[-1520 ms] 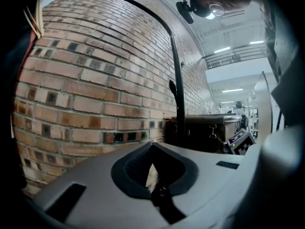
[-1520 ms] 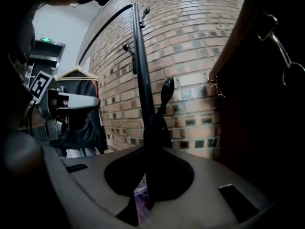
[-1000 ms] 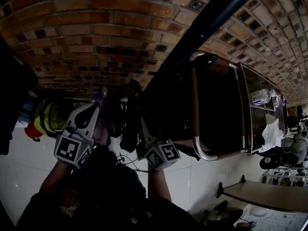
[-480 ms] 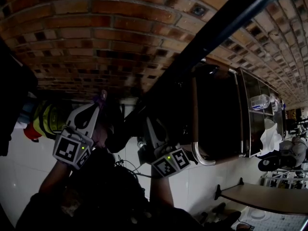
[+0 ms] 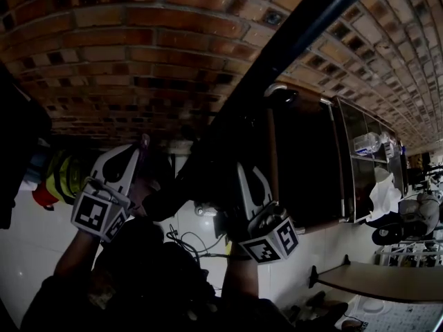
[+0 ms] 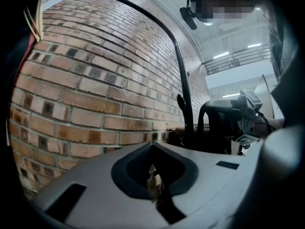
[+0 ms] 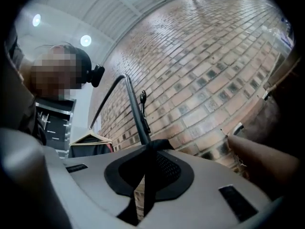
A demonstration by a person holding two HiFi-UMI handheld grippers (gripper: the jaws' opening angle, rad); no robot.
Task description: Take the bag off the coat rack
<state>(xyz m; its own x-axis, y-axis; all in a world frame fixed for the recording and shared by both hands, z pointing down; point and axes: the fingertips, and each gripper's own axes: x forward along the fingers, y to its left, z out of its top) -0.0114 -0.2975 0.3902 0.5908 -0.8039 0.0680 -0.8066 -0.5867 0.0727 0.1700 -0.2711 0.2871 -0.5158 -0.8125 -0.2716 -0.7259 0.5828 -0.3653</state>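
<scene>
The black coat rack pole runs diagonally across a brick wall; it also shows as a curved pole. A dark bag hangs low between my two grippers, hard to make out in the dim light. My right gripper is shut on a black strap that runs up between its jaws. My left gripper is to the bag's left. Its jaws are closed with a dark strip of strap pinched low between them.
A dark wooden cabinet with a metal rail stands to the right of the pole. Yellow and red items lie at the left. Cables trail on the white floor. A hanger with a dark garment hangs further along.
My right gripper has moved right and down in the head view, away from the left gripper, with the strap still in it. The left gripper has hardly moved.
</scene>
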